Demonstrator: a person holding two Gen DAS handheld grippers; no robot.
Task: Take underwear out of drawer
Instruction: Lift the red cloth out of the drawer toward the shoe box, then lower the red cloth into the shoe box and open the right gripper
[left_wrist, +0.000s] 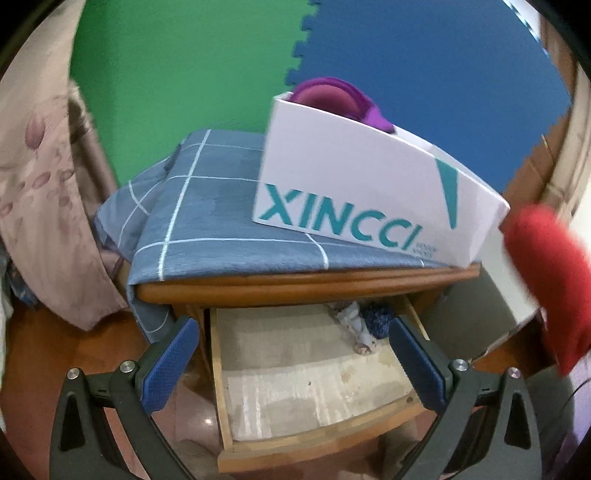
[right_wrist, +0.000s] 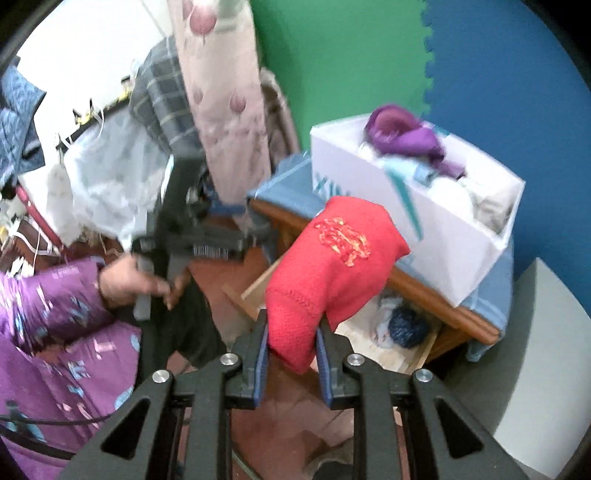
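green and blue mats back the nightstand (left_wrist: 295, 291); right tongs (right_wrist: 291, 343) clench red underwear (right_wrist: 332, 266), left tongs (left_wrist: 291, 354) gape over the drawer (left_wrist: 314, 376); loose cloth may slip.

- Your red underwear (right_wrist: 332, 273): knitted fabric, gold-orange embroidered motif on the upper face; bunched, lower end pinched between blue pads, rest standing up above them; clear of the drawer
- Drawer (left_wrist: 314, 373): wooden, pulled open, pale liner; small blue and pale fabric items (left_wrist: 364, 323) in its back corner
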